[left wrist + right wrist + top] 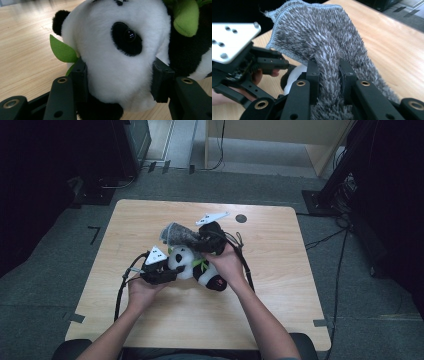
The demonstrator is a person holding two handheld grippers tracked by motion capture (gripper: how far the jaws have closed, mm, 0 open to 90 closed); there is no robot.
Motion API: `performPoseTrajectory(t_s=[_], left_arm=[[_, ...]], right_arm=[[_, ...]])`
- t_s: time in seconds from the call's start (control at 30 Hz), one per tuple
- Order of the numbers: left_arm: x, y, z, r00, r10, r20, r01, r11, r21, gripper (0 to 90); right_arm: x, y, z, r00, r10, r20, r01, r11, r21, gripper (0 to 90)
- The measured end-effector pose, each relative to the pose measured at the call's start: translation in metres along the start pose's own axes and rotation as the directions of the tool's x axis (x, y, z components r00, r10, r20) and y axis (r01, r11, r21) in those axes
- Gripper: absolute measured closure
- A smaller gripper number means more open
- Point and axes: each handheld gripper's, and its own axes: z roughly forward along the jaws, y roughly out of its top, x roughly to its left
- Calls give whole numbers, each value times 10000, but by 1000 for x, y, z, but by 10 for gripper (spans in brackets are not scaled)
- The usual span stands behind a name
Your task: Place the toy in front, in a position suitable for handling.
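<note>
the panda (pixel 196 267) lies on its side near the middle of the table (pixel 280 285), head toward the person's left, dark legs toward the right wrist. the left gripper (pixel 119 75) is clamped on the panda's white head, one jaw on each side, and the plush bulges between the pads, so the grip looks firm. the right gripper (pixel 329 72) is pinched tight on a fold of the grey cloth (pixel 324 42), which stands up above the jaws and hangs just over the panda's back in the high view (pixel 181 235). both things look soft and light: the panda squashes under pressure and should spring back, so the head is a fair place to hold it, being round and thick enough to fill the jaws; the thin green leaves (pixel 62 50) would likely slip or tear loose. the cloth is limp and shaggy, it should drape wherever it is let down and drag a little on the plush rather than slide, so holding it by a bunched fold near the edge, as now, seems best for wiping
</note>
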Motion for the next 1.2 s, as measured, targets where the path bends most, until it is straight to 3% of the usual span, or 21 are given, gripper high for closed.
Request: performPoseTrajectory(t_s=[0.03, 0.07, 0.2, 0.23, 0.37, 0.4, 0.5, 0.57, 0.67, 1.2], left_arm=[[0, 0, 0, 10000, 0, 0, 0, 10000, 0, 444], [1, 0, 1, 9999, -146, -29, 147, 9998, 142, 444], [4, -3, 4, 9990, -455, 23, 454, 9985, 305, 445], [6, -4, 6, 9982, -590, 64, 586, 9970, 508, 445], [8, -5, 7, 9978, -659, 114, 651, 9962, 583, 443], [9, -5, 7, 9979, -632, 146, 622, 9964, 584, 438], [10, -7, 7, 9973, -688, 242, 673, 9961, 567, 432], [12, -7, 7, 9969, -724, 318, 705, 9958, 576, 427], [15, -8, 7, 9937, -994, 516, 961, 9934, 625, 413], [15, -8, 8, 9916, -1159, 571, 1120, 9914, 678, 389]], right_arm=[[0, 0, 0, 10000, 0, 0, 0, 10000, 0, 755], [2, -3, 12, 9998, -158, -100, 161, 9992, 359, 754], [-1, -6, 20, 9997, -216, -77, 219, 9989, 421, 760], [-4, -8, 24, 9996, -257, 132, 249, 9981, 562, 764], [-14, -12, 29, 9994, -71, 339, 49, 9979, 647, 766], [-17, -13, 29, 9995, 59, 303, -78, 9979, 641, 766], [-24, -15, 28, 9970, 113, 767, -183, 9956, 922, 767], [-30, -17, 28, 9978, 341, 571, -391, 9954, 877, 767], [-34, -19, 28, 9964, 486, 693, -554, 9935, 992, 768], [-52, -22, 23, 9896, 599, 1304, -748, 9908, 1124, 766]])
